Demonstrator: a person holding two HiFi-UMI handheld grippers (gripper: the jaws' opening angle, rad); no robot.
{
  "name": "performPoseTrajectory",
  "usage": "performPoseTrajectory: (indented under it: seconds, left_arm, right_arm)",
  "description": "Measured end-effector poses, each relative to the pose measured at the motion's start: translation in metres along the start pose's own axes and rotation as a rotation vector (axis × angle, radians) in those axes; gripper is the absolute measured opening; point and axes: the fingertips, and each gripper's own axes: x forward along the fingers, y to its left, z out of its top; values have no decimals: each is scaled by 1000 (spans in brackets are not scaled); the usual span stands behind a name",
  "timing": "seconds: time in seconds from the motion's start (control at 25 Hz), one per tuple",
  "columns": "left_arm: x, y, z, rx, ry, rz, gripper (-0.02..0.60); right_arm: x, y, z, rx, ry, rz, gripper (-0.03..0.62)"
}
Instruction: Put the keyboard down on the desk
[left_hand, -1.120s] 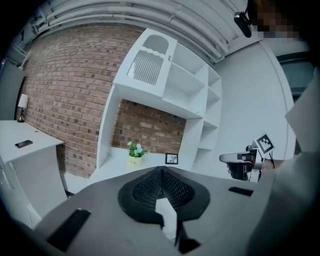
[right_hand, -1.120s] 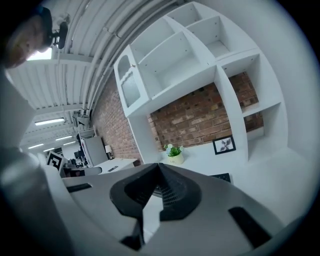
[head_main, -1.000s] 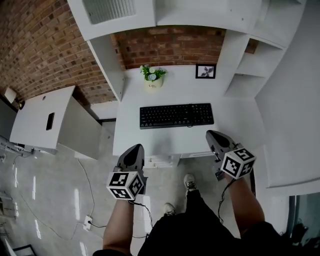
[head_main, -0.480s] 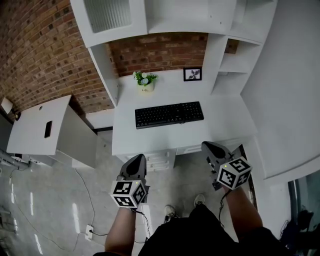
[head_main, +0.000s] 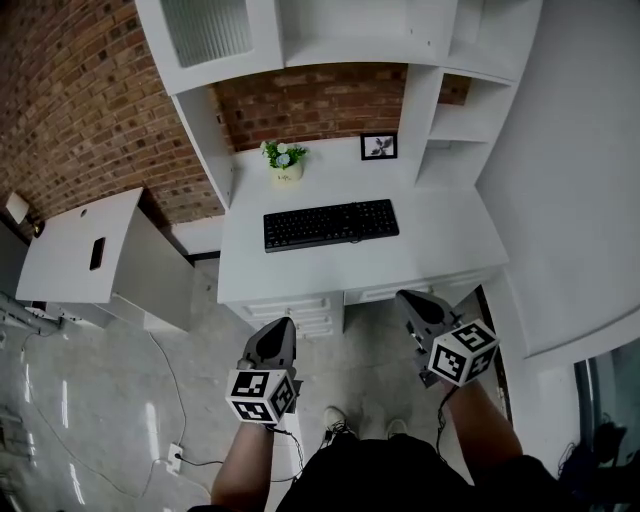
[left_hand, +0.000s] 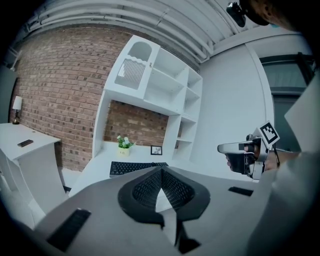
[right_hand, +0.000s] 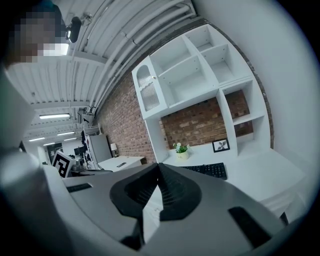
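Observation:
A black keyboard (head_main: 331, 223) lies flat on the white desk (head_main: 400, 262), in front of a small potted plant (head_main: 284, 159). Both grippers hang off the desk, over the floor in front of it. My left gripper (head_main: 273, 338) is shut with nothing in it, below the desk's front left. My right gripper (head_main: 412, 305) is shut and empty too, near the desk's front right. In the left gripper view the keyboard (left_hand: 136, 167) shows beyond the closed jaws and the right gripper (left_hand: 235, 148) is at the right. The right gripper view shows the keyboard (right_hand: 207, 170) past its shut jaws.
A framed picture (head_main: 379, 146) stands at the desk's back, under white shelves (head_main: 370, 30). Drawers (head_main: 300, 310) sit under the desk front. A second white table (head_main: 85, 245) with a phone (head_main: 97, 254) is at the left. A cable and socket (head_main: 180, 460) lie on the floor.
The person has stepped back from the desk. Both grippers have drawn away from the desk's front edge and now hang over the floor. The keyboard has stayed where it lies.

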Motion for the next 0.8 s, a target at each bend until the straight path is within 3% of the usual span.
performPoseTrajectory:
  seconds: [0.8]
  left_arm:
    - [-31,-143,-24,9,-59,76,18]
  right_arm:
    - [-120,-37,-3,-4,-17,136,17]
